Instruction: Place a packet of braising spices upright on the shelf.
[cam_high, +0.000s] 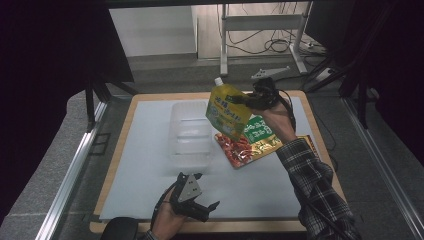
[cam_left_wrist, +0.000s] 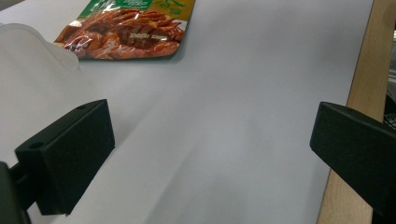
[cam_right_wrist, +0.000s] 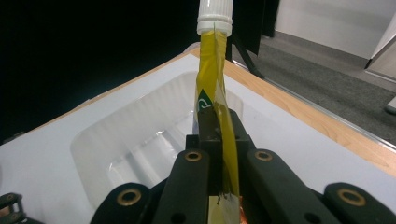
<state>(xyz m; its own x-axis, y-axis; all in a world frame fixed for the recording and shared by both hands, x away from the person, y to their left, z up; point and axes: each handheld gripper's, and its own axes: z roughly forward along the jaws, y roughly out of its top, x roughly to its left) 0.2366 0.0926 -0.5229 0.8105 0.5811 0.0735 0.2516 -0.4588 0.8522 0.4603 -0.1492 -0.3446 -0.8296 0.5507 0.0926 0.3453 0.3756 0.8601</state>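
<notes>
My right gripper (cam_high: 248, 101) is shut on a yellow-green spouted pouch (cam_high: 227, 111) with a white cap, held in the air just right of a clear plastic tray (cam_high: 190, 131). In the right gripper view the pouch (cam_right_wrist: 215, 98) stands edge-on between the shut jaws, with the tray (cam_right_wrist: 140, 140) below and beyond it. A red and green snack packet (cam_high: 246, 146) lies flat on the white board under the held pouch. My left gripper (cam_high: 206, 209) rests low near the board's front edge, open, with nothing between its pads (cam_left_wrist: 70, 154). The snack packet (cam_left_wrist: 126, 30) lies ahead of it.
The white board (cam_high: 150, 170) lies on a wooden tabletop (cam_high: 320, 145) with metal rails at both sides. A person's plaid sleeve (cam_high: 315, 190) crosses the right half. Grey floor, a table frame and cables lie beyond the far edge.
</notes>
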